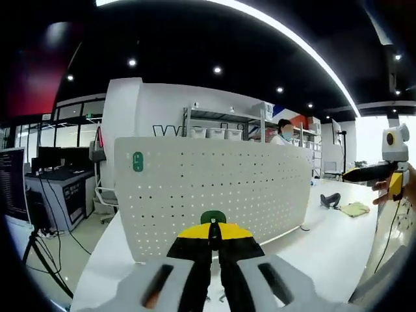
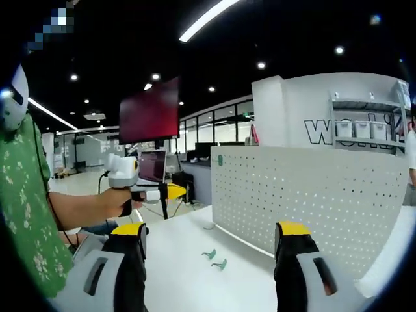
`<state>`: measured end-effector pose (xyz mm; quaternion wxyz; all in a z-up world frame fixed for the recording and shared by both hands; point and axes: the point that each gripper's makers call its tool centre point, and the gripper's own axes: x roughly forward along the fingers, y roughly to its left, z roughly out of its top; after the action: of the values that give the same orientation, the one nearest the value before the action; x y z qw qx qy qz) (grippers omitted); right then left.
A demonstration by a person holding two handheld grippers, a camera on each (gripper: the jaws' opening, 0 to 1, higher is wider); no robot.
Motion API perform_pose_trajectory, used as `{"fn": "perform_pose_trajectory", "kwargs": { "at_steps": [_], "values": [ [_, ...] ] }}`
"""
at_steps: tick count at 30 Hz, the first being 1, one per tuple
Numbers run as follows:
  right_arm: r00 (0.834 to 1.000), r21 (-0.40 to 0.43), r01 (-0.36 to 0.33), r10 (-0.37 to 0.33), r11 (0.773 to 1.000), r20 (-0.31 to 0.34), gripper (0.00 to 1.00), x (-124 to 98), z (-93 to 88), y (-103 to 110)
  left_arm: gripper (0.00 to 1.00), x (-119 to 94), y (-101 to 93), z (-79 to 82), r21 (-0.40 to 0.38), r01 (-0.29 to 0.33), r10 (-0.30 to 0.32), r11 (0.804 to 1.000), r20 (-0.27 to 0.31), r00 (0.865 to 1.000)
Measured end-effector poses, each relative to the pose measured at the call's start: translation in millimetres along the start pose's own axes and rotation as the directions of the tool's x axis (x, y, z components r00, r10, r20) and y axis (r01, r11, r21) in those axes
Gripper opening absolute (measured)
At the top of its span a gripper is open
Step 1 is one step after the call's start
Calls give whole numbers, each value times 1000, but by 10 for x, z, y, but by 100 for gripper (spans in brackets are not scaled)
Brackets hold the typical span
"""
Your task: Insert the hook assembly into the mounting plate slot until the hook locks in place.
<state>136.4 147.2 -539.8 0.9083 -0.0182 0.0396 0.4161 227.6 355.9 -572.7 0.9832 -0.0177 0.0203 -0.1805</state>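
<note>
Care is needed now to bring the green hook (image 1: 212, 217), clamped between the closed tips of the left gripper (image 1: 213, 235), straight and level to a slot of the white pegboard plate (image 1: 214, 188) that stands upright on the table (image 2: 188, 260). Right gripper (image 2: 211, 244) holds nothing, its jaws wide apart. Two more green hooks (image 2: 214, 259) lie on the table near the plate foot, and one green piece (image 1: 137, 161) already sits high on the plate.

Green floral short sleeve (image 2: 29, 214), grey claw (image 2: 211, 250) bodies, black-and-yellow tips
</note>
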Motion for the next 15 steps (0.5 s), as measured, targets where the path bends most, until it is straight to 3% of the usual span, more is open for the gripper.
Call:
{"fn": "perform_pose_trajectory", "kwargs": {
  "at_steps": [15],
  "values": [
    [996,21,83,-84,996,35,83,77,128,-265,2,417,429,461,20,-95,94,995,63,994]
  ]
}}
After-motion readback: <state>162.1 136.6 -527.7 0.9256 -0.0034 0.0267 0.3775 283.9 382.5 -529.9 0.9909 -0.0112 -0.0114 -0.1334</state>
